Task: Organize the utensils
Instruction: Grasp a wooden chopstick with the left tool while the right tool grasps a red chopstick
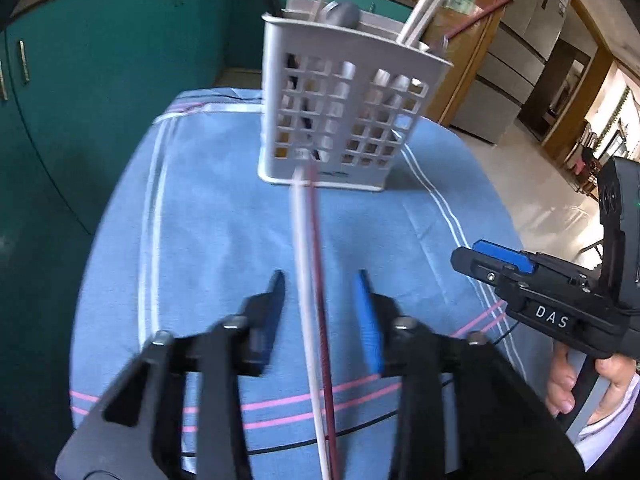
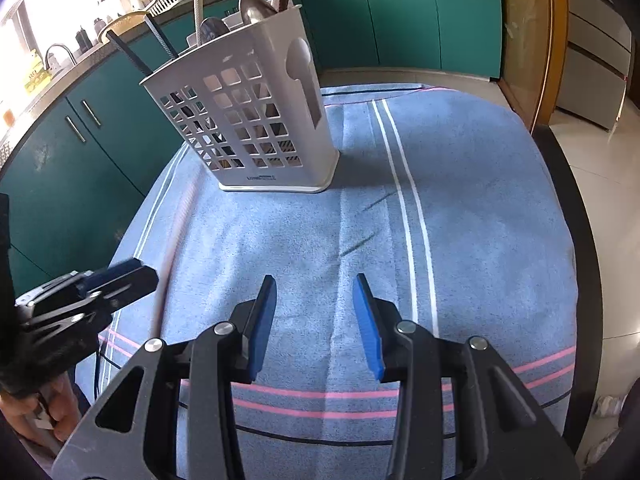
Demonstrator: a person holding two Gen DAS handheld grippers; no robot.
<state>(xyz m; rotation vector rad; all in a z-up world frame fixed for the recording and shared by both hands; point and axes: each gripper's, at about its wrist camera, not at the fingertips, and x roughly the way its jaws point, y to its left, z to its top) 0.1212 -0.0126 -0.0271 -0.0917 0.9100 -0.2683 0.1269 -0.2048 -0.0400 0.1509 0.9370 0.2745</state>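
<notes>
A white slotted utensil caddy (image 1: 340, 120) (image 2: 256, 120) stands upright on the blue cloth, with spoons, pale chopsticks and a black handle sticking out of its top. A white chopstick (image 1: 302, 240) and a dark red chopstick (image 1: 317, 248) lie side by side on the cloth, running from the caddy's base back toward me. My left gripper (image 1: 320, 280) straddles the pair low over the cloth, jaws apart, with a gap on each side of the sticks. My right gripper (image 2: 316, 296) hovers open over bare cloth to their right, nothing between its fingers. It shows in the left wrist view as the right gripper (image 1: 480, 264).
A blue striped cloth (image 2: 460, 220) covers the round table with its dark rim (image 2: 588, 280). Teal cabinets (image 2: 400, 20) run behind and to the left. A refrigerator (image 1: 516, 60) and tiled floor lie to the right. A person's hand (image 1: 560, 384) holds the right gripper's handle.
</notes>
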